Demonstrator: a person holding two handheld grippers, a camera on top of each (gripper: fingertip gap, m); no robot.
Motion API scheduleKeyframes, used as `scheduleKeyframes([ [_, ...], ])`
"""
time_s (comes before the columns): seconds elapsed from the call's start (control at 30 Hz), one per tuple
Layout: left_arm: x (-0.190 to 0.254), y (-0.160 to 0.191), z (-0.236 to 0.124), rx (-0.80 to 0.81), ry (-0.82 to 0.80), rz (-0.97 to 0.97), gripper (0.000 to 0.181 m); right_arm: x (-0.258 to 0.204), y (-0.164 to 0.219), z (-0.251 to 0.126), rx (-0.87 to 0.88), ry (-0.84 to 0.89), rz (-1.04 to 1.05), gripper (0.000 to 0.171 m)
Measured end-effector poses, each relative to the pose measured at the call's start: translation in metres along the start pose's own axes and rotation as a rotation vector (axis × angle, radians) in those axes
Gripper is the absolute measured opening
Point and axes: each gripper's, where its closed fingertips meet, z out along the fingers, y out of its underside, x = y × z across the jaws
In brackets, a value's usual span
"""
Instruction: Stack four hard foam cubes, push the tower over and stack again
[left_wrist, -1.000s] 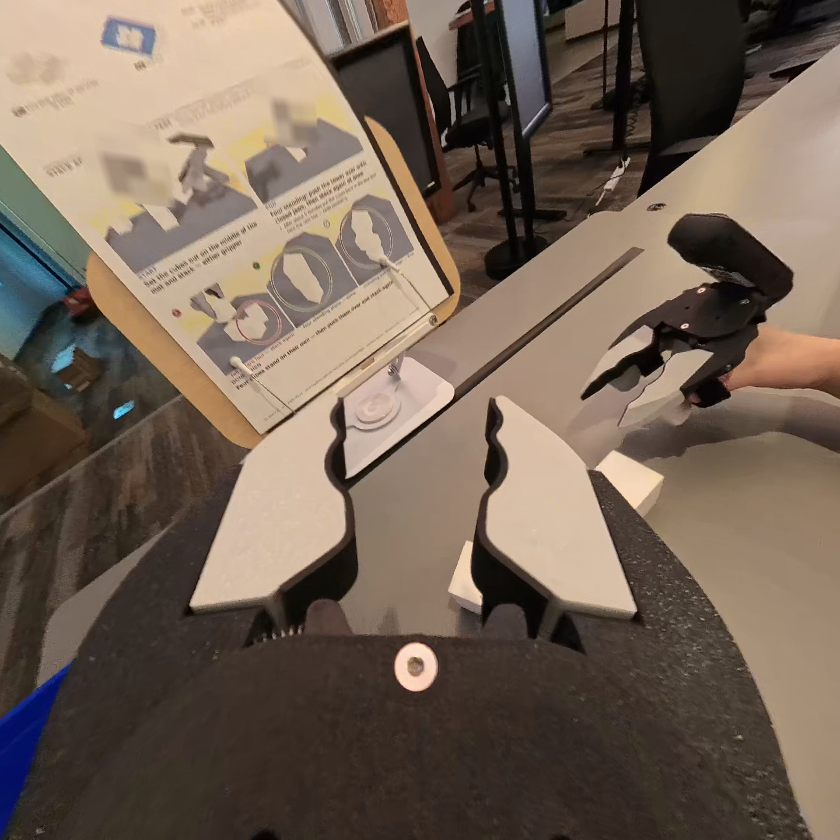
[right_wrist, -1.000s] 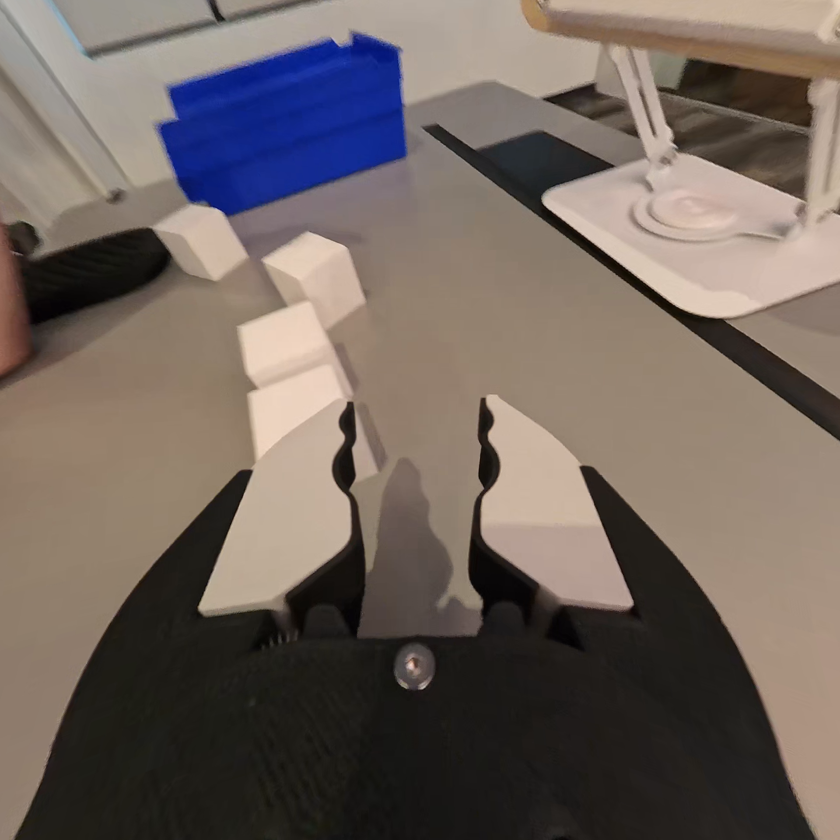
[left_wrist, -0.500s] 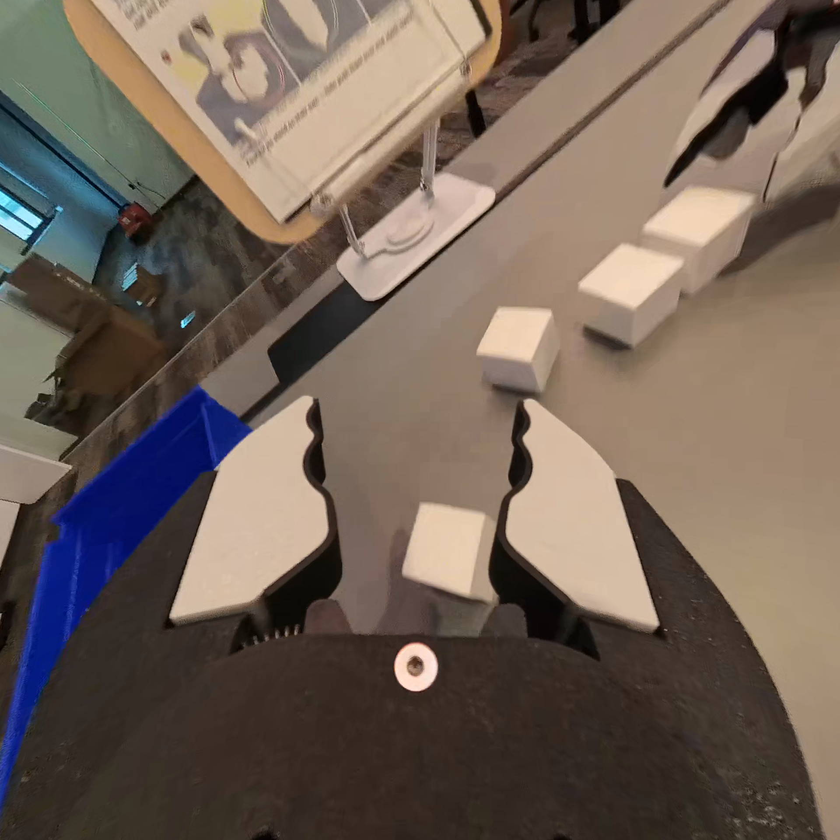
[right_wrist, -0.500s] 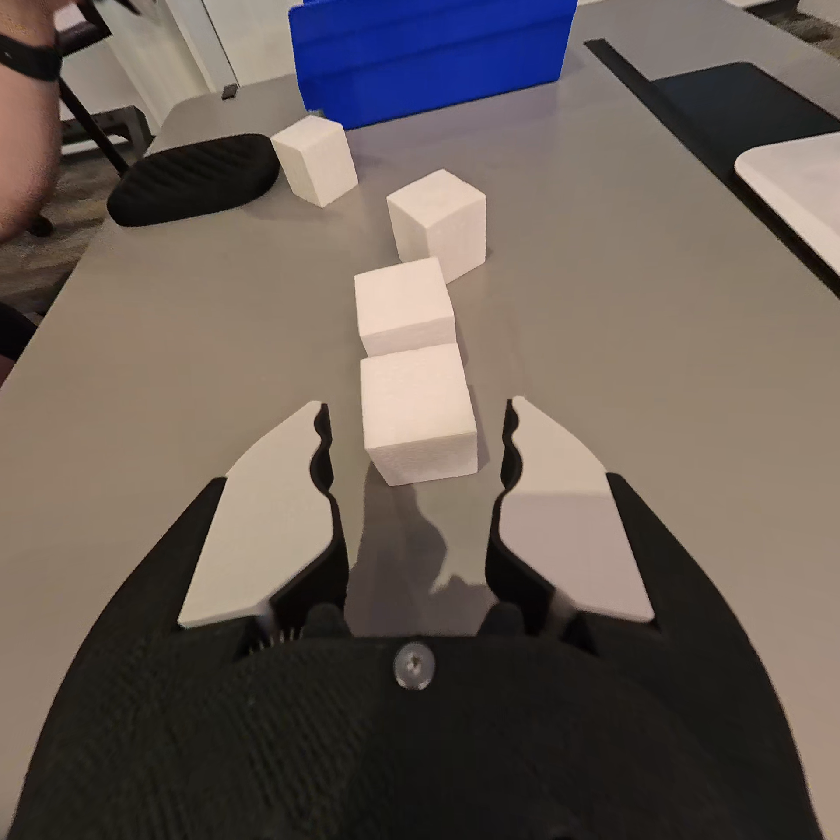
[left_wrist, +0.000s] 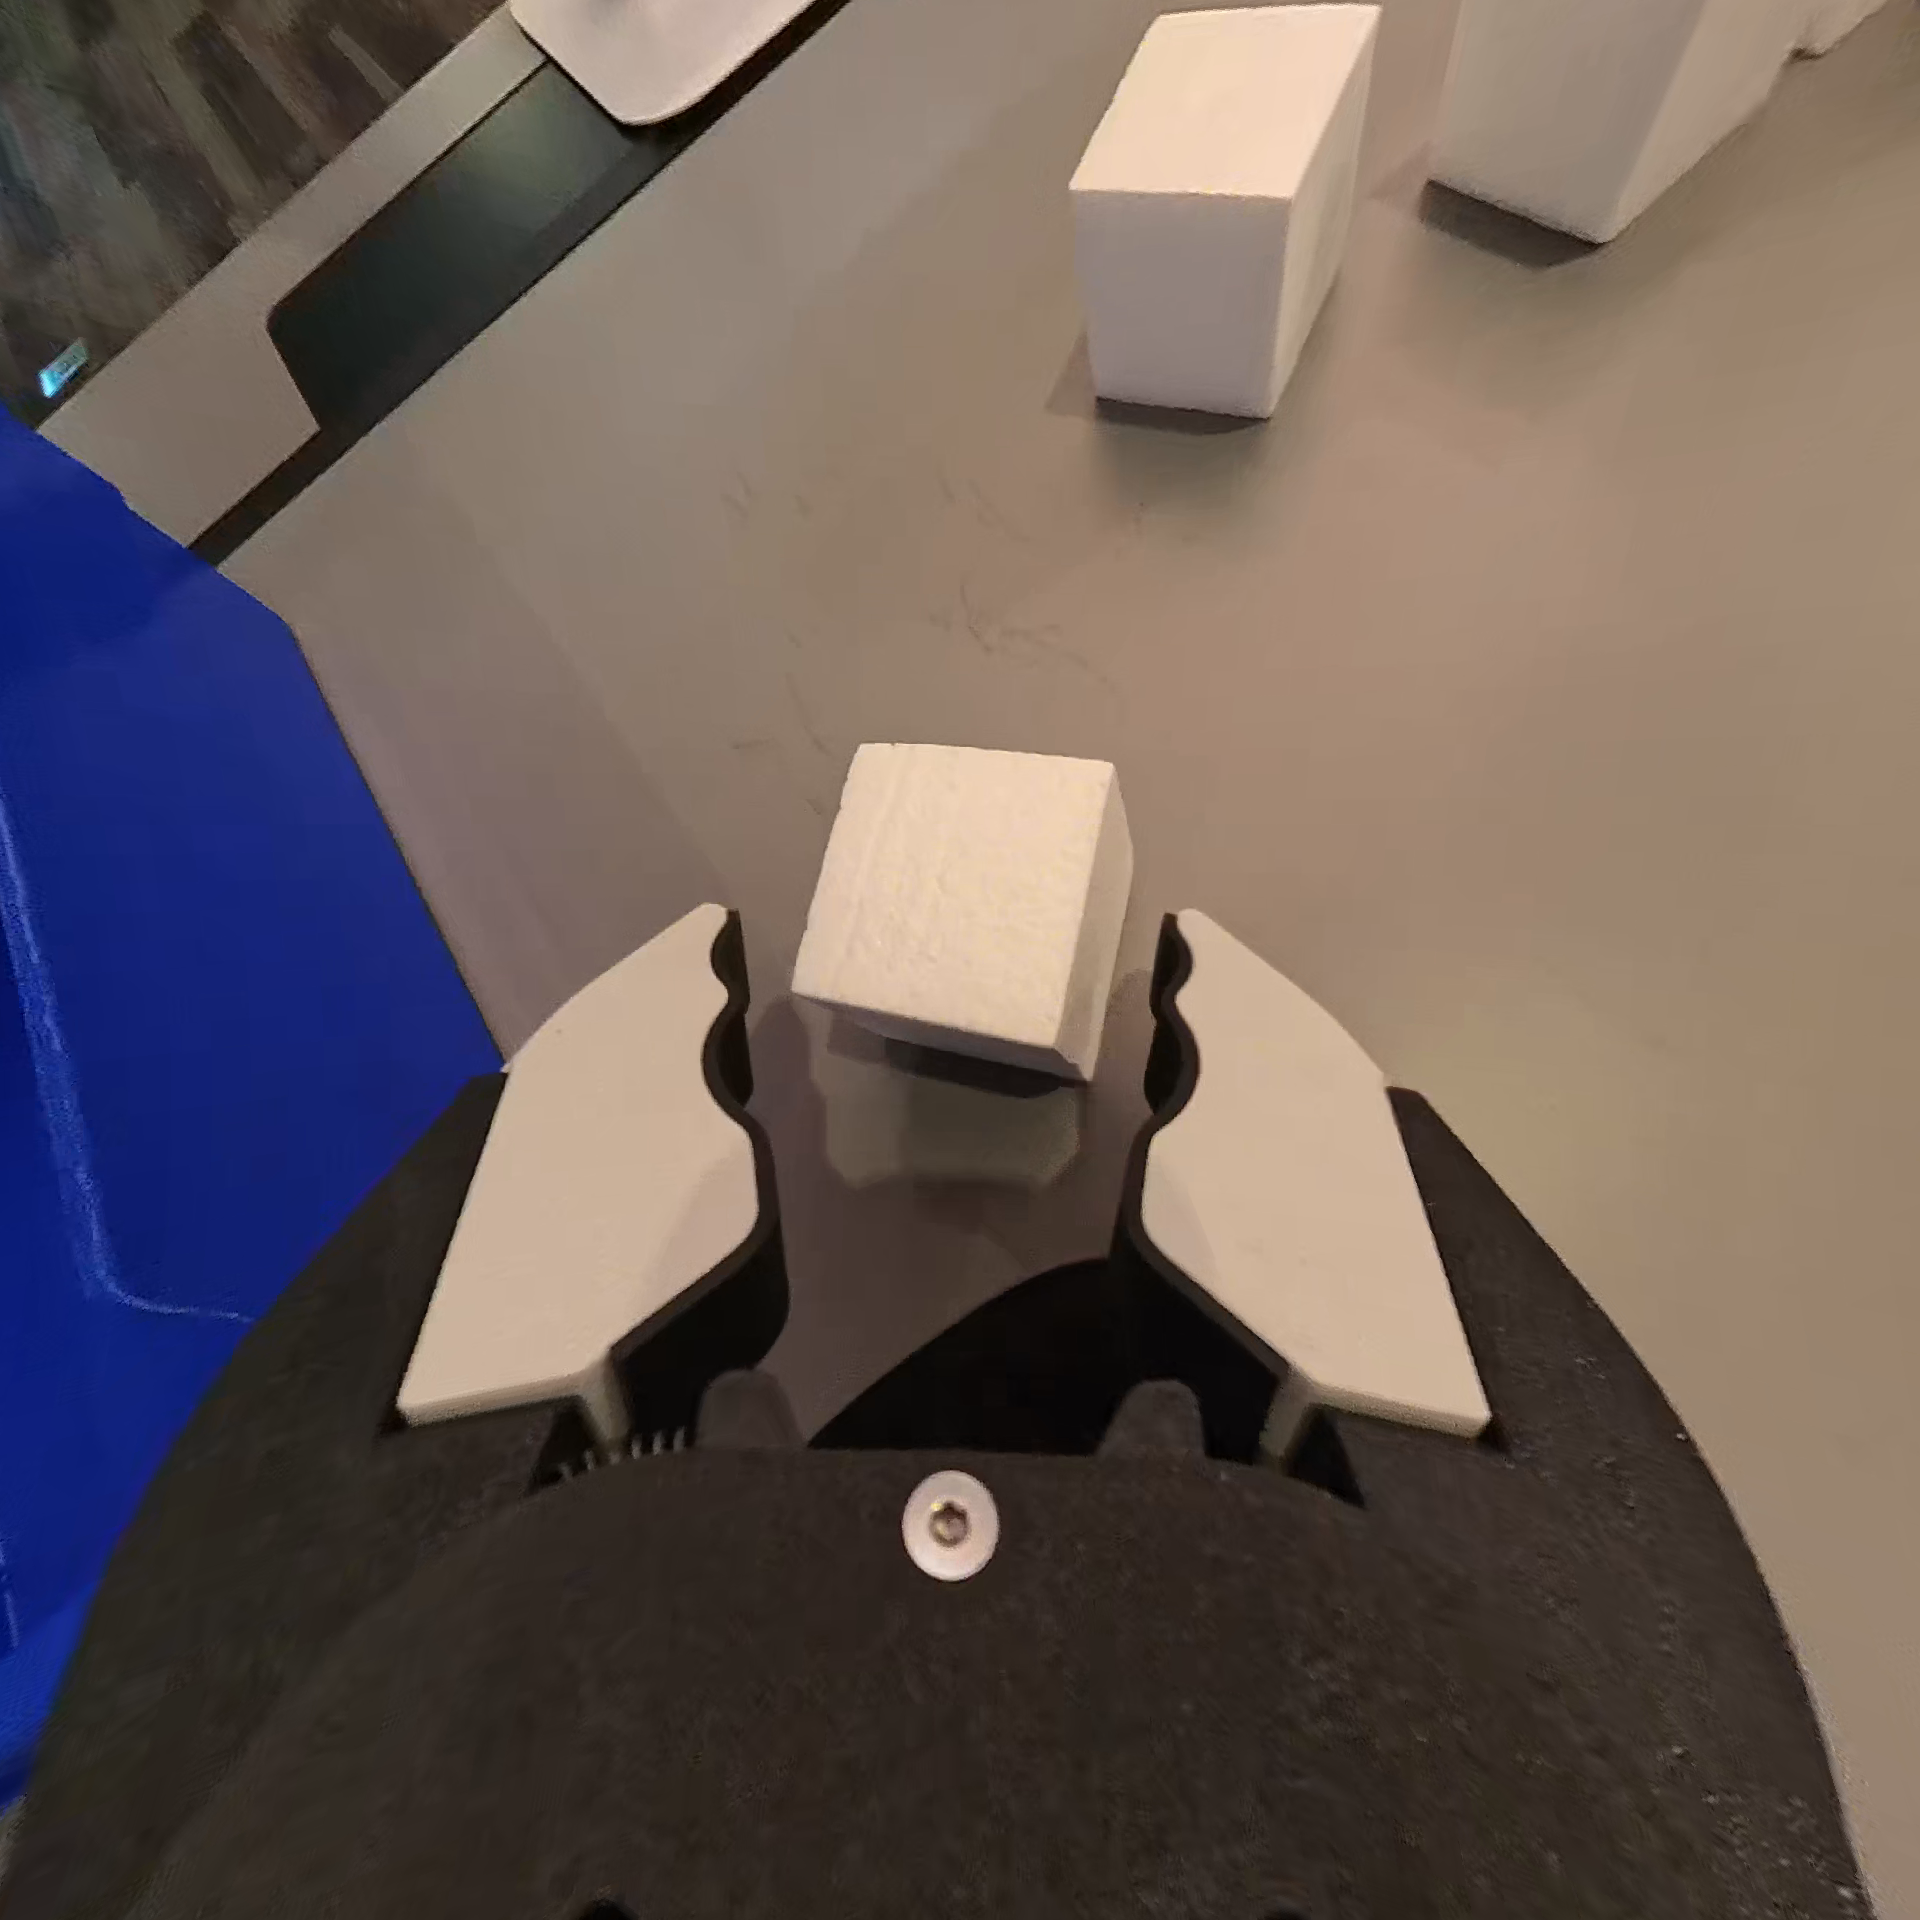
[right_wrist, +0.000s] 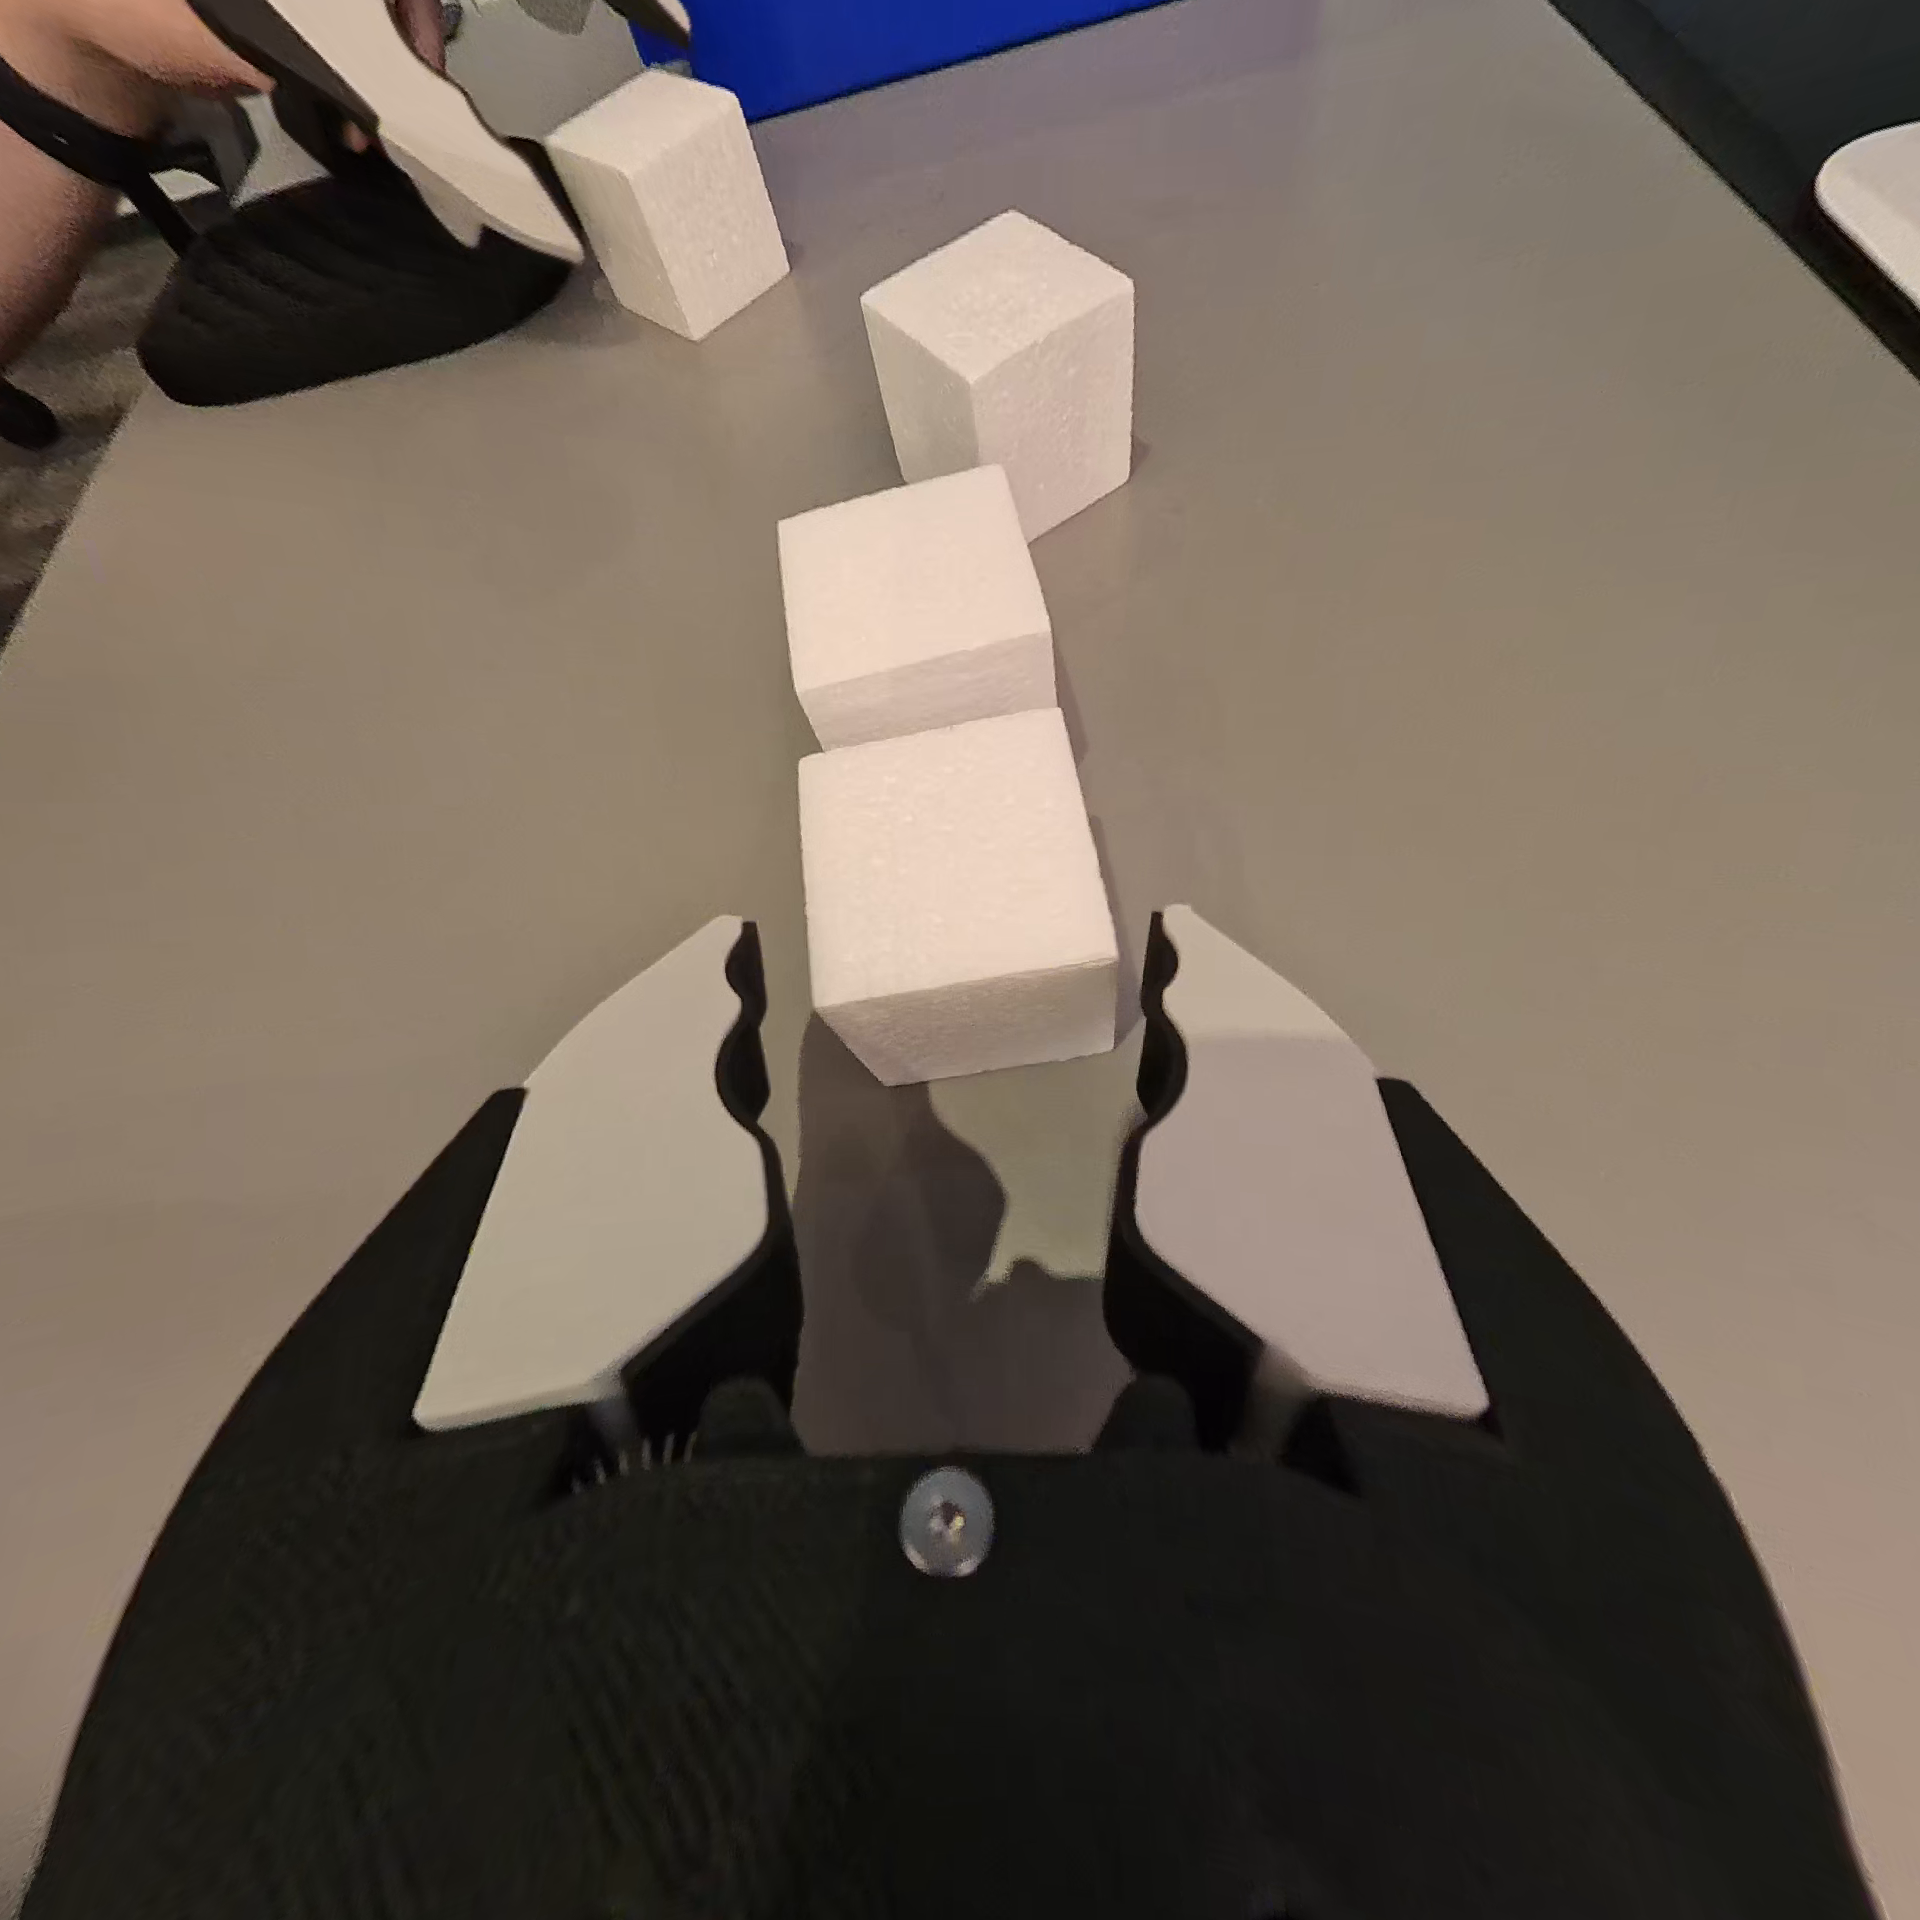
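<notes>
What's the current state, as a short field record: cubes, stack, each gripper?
cubes: four white foam cubes lie scattered on the grey table, none stacked
left gripper: jaws open, flanking the cube by the blue bin
right gripper: jaws open, at the nearest cube of the row
other cubes: middle cube, angled cube
stack: not yet begun

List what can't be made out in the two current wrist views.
- Left wrist view: the underside of the nearest cube is hidden by the cube itself, so resting or lifted is unclear.
- Left wrist view: the third cube and the white stand base are cut by the top edge.
- Right wrist view: the left gripper covers part of the farthest cube; contact unclear.
- Right wrist view: the blue bin is cut by the top edge.
</notes>
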Motion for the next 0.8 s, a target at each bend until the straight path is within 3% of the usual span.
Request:
scheduleKeyframes([
  [0.17, -0.001, 0.009, 0.02, -0.085, 0.017, -0.035, 0.069, -0.001, 0.002, 0.001, -0.017, -0.007, -0.018, 0.057],
  [0.47, -0.005, -0.01, 0.021, -0.015, 0.025, -0.024, 0.063, 0.005, 0.005, -0.008, 0.021, -0.023, 0.035, 0.057],
  [0.6, -0.011, -0.057, 0.008, 0.064, 0.024, 0.025, 0.063, 0.01, 0.006, -0.015, 0.051, -0.018, 0.061, 0.057],
  [0.8, -0.028, -0.186, -0.037, 0.272, -0.015, 0.144, 0.063, 0.016, 0.001, -0.028, 0.104, -0.013, 0.088, 0.057],
])
